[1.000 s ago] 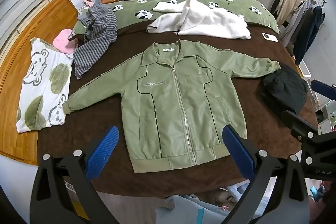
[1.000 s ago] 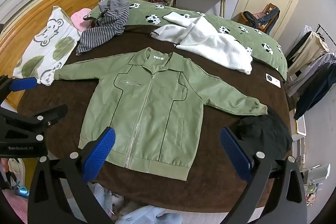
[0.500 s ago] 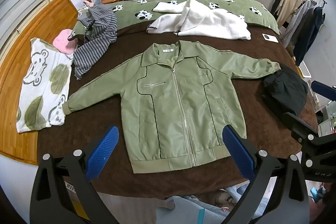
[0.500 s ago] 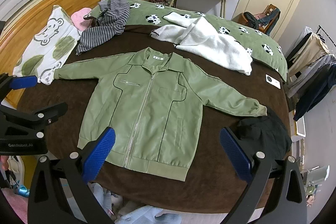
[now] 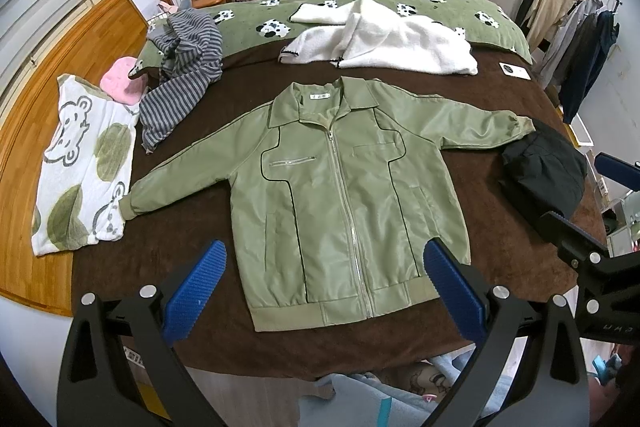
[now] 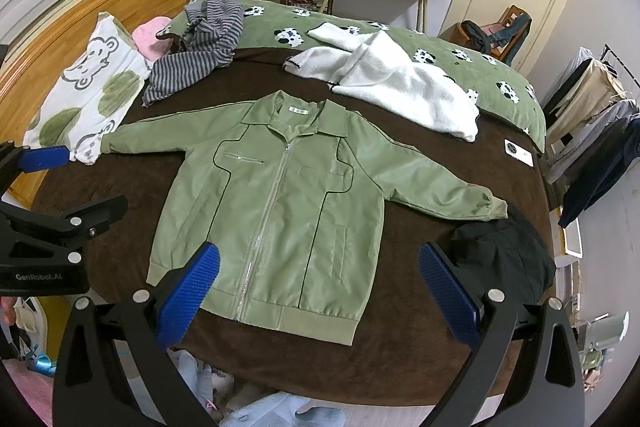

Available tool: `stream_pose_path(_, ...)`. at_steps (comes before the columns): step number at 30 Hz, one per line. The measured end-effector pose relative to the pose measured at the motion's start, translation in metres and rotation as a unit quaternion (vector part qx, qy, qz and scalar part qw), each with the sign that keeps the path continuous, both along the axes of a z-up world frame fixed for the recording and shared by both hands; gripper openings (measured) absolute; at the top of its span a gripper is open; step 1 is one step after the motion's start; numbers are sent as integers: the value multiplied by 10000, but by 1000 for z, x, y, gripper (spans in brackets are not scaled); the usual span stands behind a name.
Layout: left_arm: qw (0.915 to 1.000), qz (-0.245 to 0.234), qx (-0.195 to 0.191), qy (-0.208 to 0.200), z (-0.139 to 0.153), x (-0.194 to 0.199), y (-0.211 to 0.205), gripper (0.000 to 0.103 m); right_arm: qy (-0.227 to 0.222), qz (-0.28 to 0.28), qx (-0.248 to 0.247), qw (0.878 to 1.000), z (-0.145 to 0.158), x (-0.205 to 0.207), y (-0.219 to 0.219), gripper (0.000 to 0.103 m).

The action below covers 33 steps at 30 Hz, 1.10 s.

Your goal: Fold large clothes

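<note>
A green zip jacket (image 5: 340, 187) lies flat, front up, both sleeves spread, on the brown bedspread (image 5: 176, 251); it also shows in the right wrist view (image 6: 276, 211). My left gripper (image 5: 324, 287) is open and empty, hovering above the jacket's hem at the near bed edge. My right gripper (image 6: 316, 287) is open and empty, above the hem's right part. Each gripper shows at the side of the other's view.
A black garment (image 5: 544, 171) lies by the jacket's right cuff. A white fleece (image 5: 384, 39), a striped garment (image 5: 184, 75), a pink item (image 5: 120, 83) and a bear-print pillow (image 5: 80, 167) lie farther back and left. A clothes rack (image 5: 576, 27) stands at the right.
Both grippers have drifted slightly; the jacket sits a little higher in the views. Nothing was grasped.
</note>
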<state>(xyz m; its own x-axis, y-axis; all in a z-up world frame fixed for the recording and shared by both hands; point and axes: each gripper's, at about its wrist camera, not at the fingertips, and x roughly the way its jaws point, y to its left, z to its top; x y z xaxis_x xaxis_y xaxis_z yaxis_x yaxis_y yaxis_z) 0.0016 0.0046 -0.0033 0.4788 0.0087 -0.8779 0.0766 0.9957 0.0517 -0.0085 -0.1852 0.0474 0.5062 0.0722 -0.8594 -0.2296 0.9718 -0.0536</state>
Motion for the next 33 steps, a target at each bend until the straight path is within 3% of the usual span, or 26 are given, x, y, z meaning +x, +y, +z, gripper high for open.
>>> stream_pose_path(22, 10000, 5, 18, 19, 1, 3, -1, 97, 7, 3, 5, 10000, -2, 3, -2, 97)
stream_pose_path(33, 9999, -77, 49, 69, -12, 8, 4, 97, 29, 2, 24, 10000, -5, 8, -4, 97)
